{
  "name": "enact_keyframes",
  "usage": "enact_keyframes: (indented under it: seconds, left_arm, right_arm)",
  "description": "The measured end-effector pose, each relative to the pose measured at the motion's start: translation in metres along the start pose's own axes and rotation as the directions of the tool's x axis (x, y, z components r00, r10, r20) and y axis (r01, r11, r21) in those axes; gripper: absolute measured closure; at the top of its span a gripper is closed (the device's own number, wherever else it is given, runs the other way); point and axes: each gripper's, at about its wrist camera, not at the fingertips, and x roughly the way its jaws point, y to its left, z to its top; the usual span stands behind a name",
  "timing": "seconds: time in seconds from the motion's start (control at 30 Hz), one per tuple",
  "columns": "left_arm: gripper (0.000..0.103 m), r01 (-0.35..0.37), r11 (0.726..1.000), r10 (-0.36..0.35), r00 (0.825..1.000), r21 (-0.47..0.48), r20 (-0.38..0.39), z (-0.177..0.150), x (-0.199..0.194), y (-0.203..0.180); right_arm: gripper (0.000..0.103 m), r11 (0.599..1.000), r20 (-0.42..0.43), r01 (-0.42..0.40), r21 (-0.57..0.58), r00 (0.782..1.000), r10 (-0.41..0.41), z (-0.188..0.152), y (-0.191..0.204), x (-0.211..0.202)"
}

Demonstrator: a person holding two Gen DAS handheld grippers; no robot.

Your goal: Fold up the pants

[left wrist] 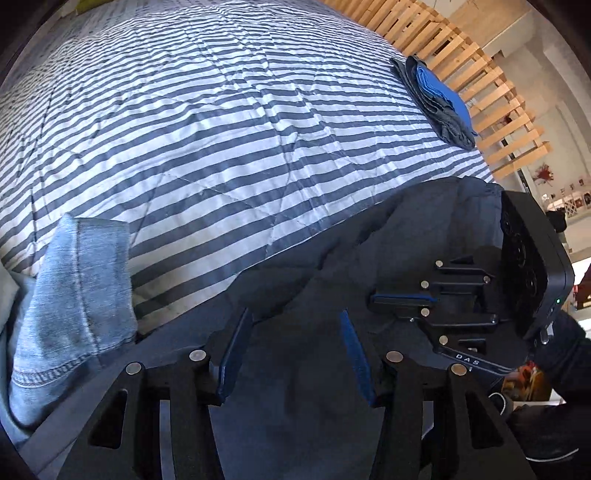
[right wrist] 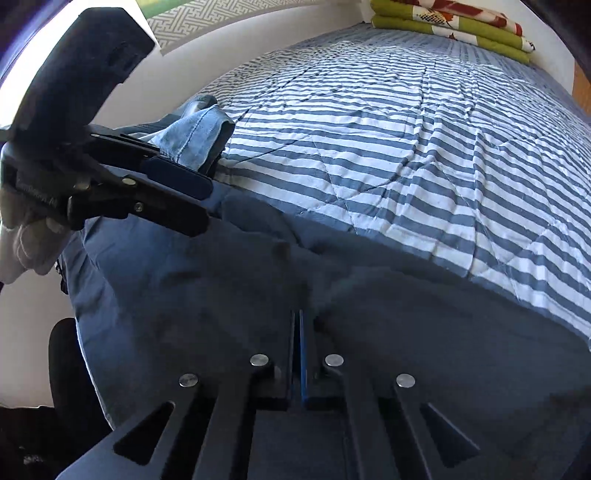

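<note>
Pants [right wrist: 207,295], dark blue, lie along the near edge of our striped bedcover [left wrist: 221,122]; we see no containers. Our right gripper [right wrist: 300,325] has its jaws pinched together on a fold of them. Our left gripper [left wrist: 291,350] hangs half-open over the fabric, gripping nothing.

The left wrist camera looks steeply down along the left gripper [left wrist: 291,354], close over dark blue pants [left wrist: 295,424], facing a wooden slatted frame [left wrist: 476,74] beyond. The right wrist camera, equally close behind the right gripper [right wrist: 300,321], faces folded blankets [right wrist: 447,29]. Both views share the striped quilt [left wrist: 221,122], the pants and each other's gripper.
</note>
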Motion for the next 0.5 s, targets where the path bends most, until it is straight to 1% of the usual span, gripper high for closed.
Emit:
enact_keyframes:
  seconds: [0.07,0.13,0.2,0.23,0.27,0.3,0.33,0.37,0.4,0.43,0.47,0.5]
  left_arm:
    - [0.050,0.014,1.000,-0.014,1.000,0.000,-0.016,0.003,0.007,-0.005]
    - [0.050,-0.010,1.000,0.010,1.000,0.016,-0.025,0.006,0.012,-0.011]
    - [0.050,-0.033,0.999,0.035,0.998,0.026,-0.061,0.007,0.020,-0.012]
    - [0.055,-0.035,0.999,0.037,0.996,0.028,-0.077,0.006,0.024,-0.013]
    - [0.085,-0.038,0.998,0.042,0.995,0.046,-0.096,0.002,0.028,-0.017]
    - [0.099,-0.041,0.997,0.048,0.993,0.067,-0.108,-0.001,0.029,-0.021]
    - [0.099,-0.047,0.995,0.056,0.993,0.087,-0.104,-0.004,0.028,-0.026]
    - [0.099,-0.039,0.994,0.049,0.994,0.101,-0.094,-0.008,0.025,-0.030]
    - [0.099,-0.019,0.994,0.028,0.995,0.103,-0.092,-0.012,0.023,-0.034]
    - [0.099,-0.009,0.994,0.018,0.996,0.105,-0.085,-0.015,0.020,-0.037]
    - [0.099,0.001,0.993,0.009,0.997,0.116,-0.079,-0.020,0.018,-0.042]
    - [0.099,0.003,0.992,0.008,0.997,0.129,-0.078,-0.023,0.017,-0.046]
  right_arm:
    - [0.103,1.000,0.027,0.004,0.006,1.000,-0.005,-0.009,0.000,-0.007]
    - [0.103,1.000,0.052,0.005,0.021,0.999,-0.006,-0.017,0.000,-0.013]
    - [0.103,1.000,0.053,-0.008,0.014,0.999,0.007,-0.022,0.001,-0.016]
    - [0.103,1.000,0.052,-0.008,0.010,0.999,0.007,-0.023,0.001,-0.017]
    - [0.103,1.000,0.050,-0.015,0.012,0.999,0.014,-0.022,-0.001,-0.018]
    - [0.102,0.999,0.050,-0.027,0.023,0.998,0.026,-0.020,-0.004,-0.022]
    - [0.101,0.998,0.060,-0.032,0.050,0.998,0.029,-0.017,-0.010,-0.027]
    - [0.097,0.996,0.073,-0.042,0.085,0.997,0.035,-0.013,-0.016,-0.033]
    - [0.085,0.991,0.086,-0.057,0.118,0.995,0.047,-0.007,-0.024,-0.038]
    - [0.076,0.989,0.106,-0.063,0.136,0.993,0.048,-0.001,-0.030,-0.044]
    - [0.058,0.988,0.131,-0.061,0.141,0.991,0.043,0.005,-0.033,-0.049]
    - [0.048,0.988,0.145,-0.064,0.139,0.988,0.043,0.013,-0.036,-0.053]
